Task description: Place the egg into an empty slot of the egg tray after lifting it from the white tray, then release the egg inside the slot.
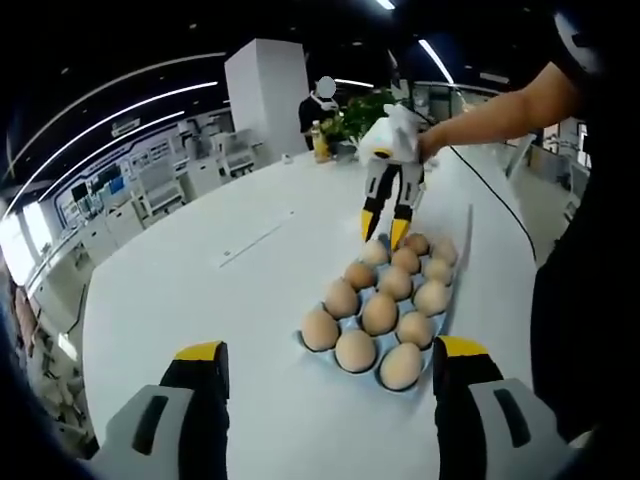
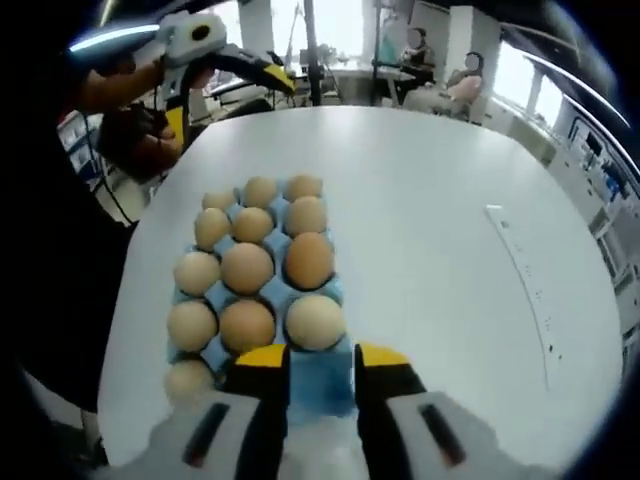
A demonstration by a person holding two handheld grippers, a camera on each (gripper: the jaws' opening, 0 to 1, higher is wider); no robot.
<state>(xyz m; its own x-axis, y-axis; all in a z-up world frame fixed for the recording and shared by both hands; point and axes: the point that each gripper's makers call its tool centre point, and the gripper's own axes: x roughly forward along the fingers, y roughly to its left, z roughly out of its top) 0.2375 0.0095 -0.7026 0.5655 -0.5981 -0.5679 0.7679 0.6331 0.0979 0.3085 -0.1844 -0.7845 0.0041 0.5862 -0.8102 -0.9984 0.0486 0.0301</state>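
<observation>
A blue egg tray (image 2: 322, 392) with several brown eggs (image 2: 247, 267) lies on the white table (image 2: 430, 200). My right gripper (image 2: 322, 357) stands open at the tray's near end. Only a bare blue slot shows between its yellow fingertips, and no egg is held. From the left gripper view, that same right gripper (image 1: 385, 229) hovers over the far end of the egg tray (image 1: 304, 343), next to an egg (image 1: 375, 252), held by a person's hand. My left gripper (image 1: 330, 350) is wide open just short of the tray, and appears as the left gripper (image 2: 215, 45) raised beyond it.
The person's arm (image 1: 500, 110) reaches in from the right, and their dark clothing (image 1: 585, 300) borders the table's right edge. A thin strip (image 2: 520, 270) lies on the table. Plants and a bottle (image 1: 345, 125) stand at the far edge. A cable (image 1: 500, 200) runs along the table.
</observation>
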